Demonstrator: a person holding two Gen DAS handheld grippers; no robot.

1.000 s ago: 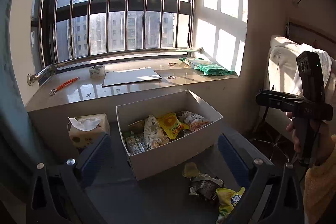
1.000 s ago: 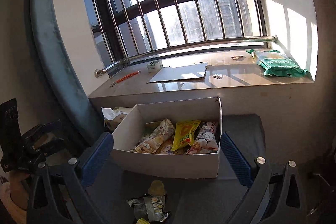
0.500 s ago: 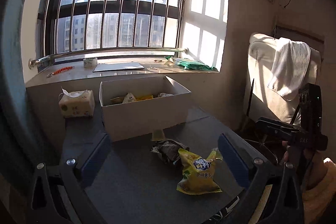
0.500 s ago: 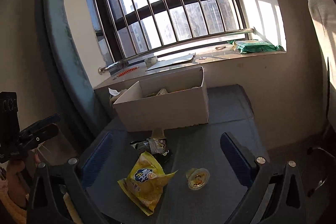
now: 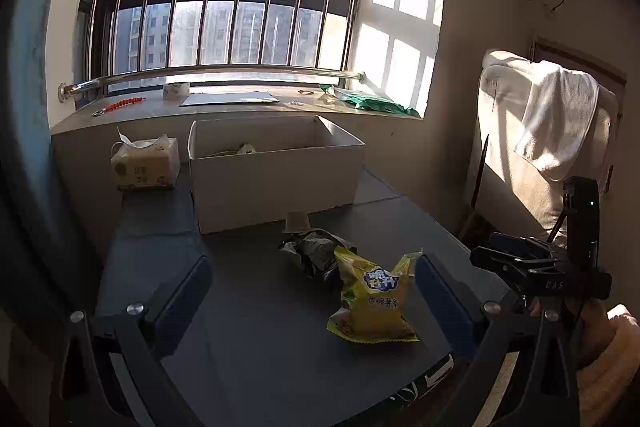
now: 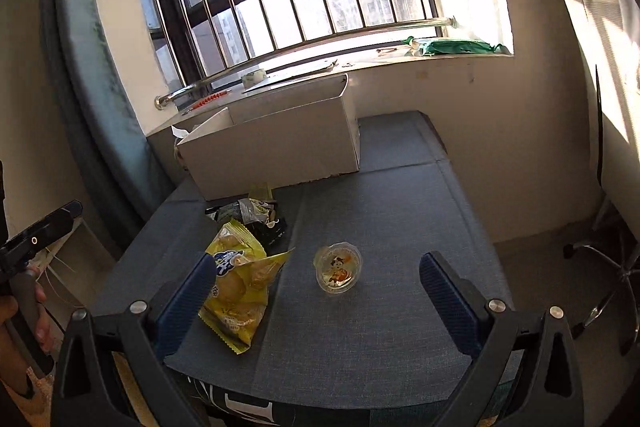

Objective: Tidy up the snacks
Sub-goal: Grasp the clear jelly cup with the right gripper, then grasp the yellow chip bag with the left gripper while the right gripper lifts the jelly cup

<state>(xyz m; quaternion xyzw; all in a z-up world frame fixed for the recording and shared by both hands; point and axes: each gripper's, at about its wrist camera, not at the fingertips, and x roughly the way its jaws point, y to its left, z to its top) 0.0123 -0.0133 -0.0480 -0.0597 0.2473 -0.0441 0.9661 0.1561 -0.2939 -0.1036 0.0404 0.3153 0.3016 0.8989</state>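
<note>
A white cardboard box (image 5: pixel 276 175) with snacks inside stands at the far end of the grey mat (image 5: pixel 248 315); it also shows in the right wrist view (image 6: pixel 276 147). In front of it lie a yellow chip bag (image 5: pixel 372 299), a dark crumpled packet (image 5: pixel 312 251) and a small yellow cup (image 5: pixel 297 221). The right wrist view shows the chip bag (image 6: pixel 240 279), the dark packet (image 6: pixel 256 219) and a clear jelly cup (image 6: pixel 337 267). My left gripper (image 5: pixel 312 299) is open and empty above the mat. My right gripper (image 6: pixel 318 291) is open and empty, with the jelly cup just beyond its fingers.
A tissue box (image 5: pixel 145 165) sits left of the cardboard box. The windowsill (image 5: pixel 240 107) holds a tape roll, a flat board and a green packet (image 5: pixel 372 103). A chair with a white towel (image 5: pixel 556 123) stands at the right. The mat's near edge is close below me.
Both grippers have pulled back and down from over the box toward the mat's near edge. The loose snacks now lie in front of the fingers. Both stay open.
</note>
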